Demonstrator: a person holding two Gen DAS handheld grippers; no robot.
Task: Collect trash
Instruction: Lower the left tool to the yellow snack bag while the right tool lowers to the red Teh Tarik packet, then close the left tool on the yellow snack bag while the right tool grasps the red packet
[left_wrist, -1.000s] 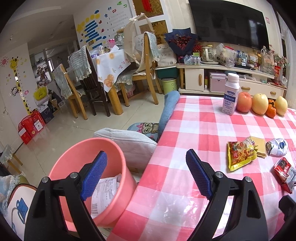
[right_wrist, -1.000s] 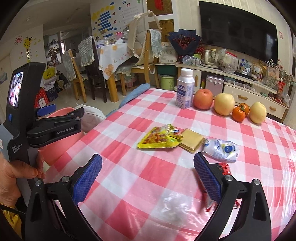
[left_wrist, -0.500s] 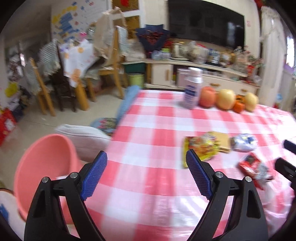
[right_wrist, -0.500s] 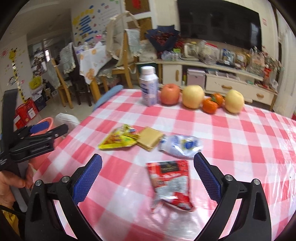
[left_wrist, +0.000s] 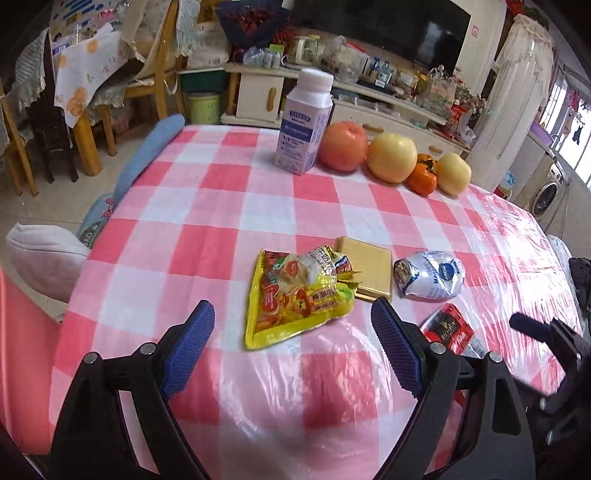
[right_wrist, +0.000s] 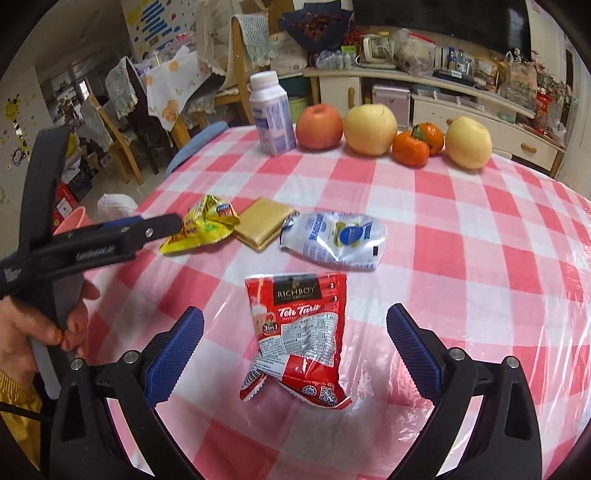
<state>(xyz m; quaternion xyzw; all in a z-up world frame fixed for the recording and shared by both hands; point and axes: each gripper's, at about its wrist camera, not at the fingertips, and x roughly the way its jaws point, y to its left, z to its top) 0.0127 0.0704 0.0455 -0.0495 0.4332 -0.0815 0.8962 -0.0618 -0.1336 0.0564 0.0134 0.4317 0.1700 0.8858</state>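
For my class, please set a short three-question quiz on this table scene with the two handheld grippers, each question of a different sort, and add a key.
1. True or false: the left gripper is shut on the yellow wrapper.
2. Which wrapper lies between the open fingers of the right gripper? A) the white pouch B) the red sachet C) the gold packet
3. Fill in: the bottle stands at the left end of a row of ____ at the far side of the table.

Key: 1 false, it is open with the wrapper ahead of it; 2 B; 3 fruit.
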